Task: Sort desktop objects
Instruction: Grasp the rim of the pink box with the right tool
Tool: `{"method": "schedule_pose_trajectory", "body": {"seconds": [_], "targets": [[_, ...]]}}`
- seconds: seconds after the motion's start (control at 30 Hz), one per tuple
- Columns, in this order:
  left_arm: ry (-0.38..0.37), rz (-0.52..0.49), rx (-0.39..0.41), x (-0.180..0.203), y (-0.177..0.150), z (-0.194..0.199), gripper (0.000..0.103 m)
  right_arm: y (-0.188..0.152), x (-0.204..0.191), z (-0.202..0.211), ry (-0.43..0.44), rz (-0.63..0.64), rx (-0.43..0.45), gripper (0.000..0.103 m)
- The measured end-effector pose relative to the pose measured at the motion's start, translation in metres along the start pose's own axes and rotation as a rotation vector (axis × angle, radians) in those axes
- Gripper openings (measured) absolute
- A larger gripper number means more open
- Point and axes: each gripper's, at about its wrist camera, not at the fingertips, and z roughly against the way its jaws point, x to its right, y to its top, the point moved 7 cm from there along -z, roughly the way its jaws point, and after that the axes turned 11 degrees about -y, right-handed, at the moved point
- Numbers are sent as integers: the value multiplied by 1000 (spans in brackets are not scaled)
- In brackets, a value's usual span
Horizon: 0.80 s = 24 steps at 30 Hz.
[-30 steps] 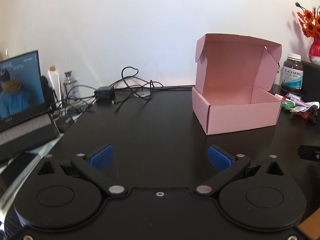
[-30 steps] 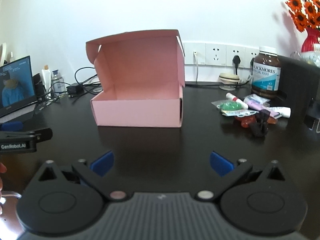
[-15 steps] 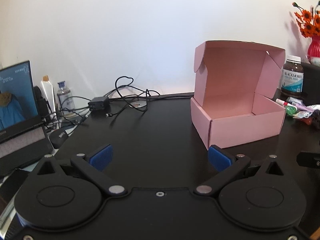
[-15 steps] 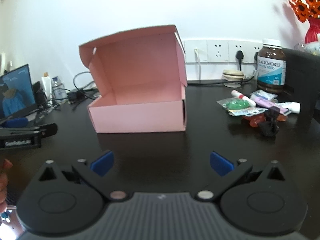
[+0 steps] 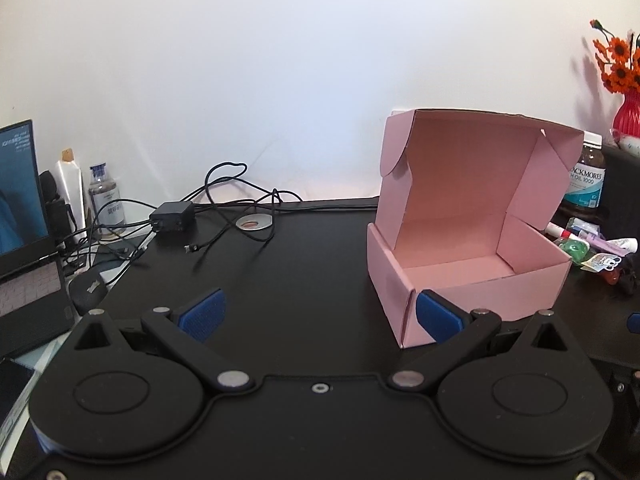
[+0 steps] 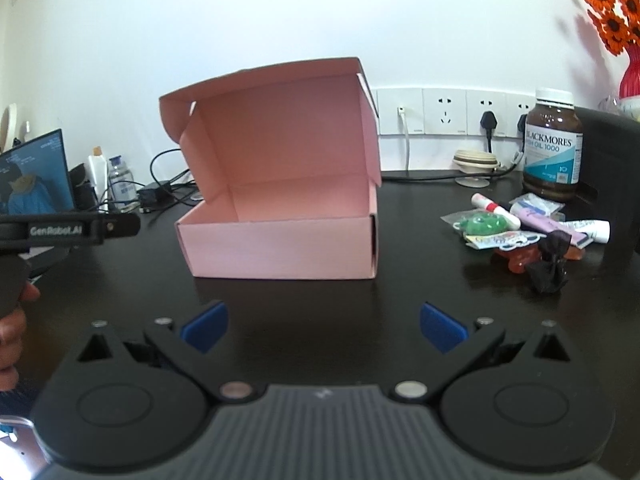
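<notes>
Both claws spread, pink box (image 6: 280, 248) ahead of right claw (image 6: 323, 326)

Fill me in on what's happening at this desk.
A person holds two grippers over a dark desk, both open and empty. The left gripper is close beside the open, empty pink box; the right gripper faces it head-on. The small items to sort lie heaped right of the box, untouched, before a supplement bottle.

We've got a matte pink cardboard box (image 6: 280, 236) on a glossy black desk (image 6: 420, 280), a brown bottle (image 6: 553, 148) with a glossy label, and crinkly clear plastic wrappers (image 6: 480, 224).
</notes>
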Motion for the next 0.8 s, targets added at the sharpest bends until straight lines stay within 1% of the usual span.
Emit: {"method": "schedule_pose_trajectory", "body": {"seconds": [0.1,0.2,0.37,0.47,0.53,0.63,0.7,0.77,0.8], "targets": [[-12,-5,-7,3,6,-11,103,2,0,-2,-8,12,0,102],[-11,-9,5,7,16,-23,103,8,0,-3,-17,23,15,102],[-63,7,24,16,23,-46,103,31,-1,-1,-44,53,71,102],[-88,32,16,17,18,-60,103,52,-5,1,-79,108,132,102],[-107,28,0,19,16,-68,103,69,-11,1,-107,159,183,102],[-97,29,-8,15,13,-75,103,93,-26,-7,-134,247,246,102],[-96,38,-26,11,10,-79,103,107,-38,-16,-154,306,279,102],[-82,42,-49,6,6,-84,103,120,-46,-28,-187,332,309,102],[-74,42,-54,5,5,-84,103,125,-49,-35,-190,340,313,102]]}}
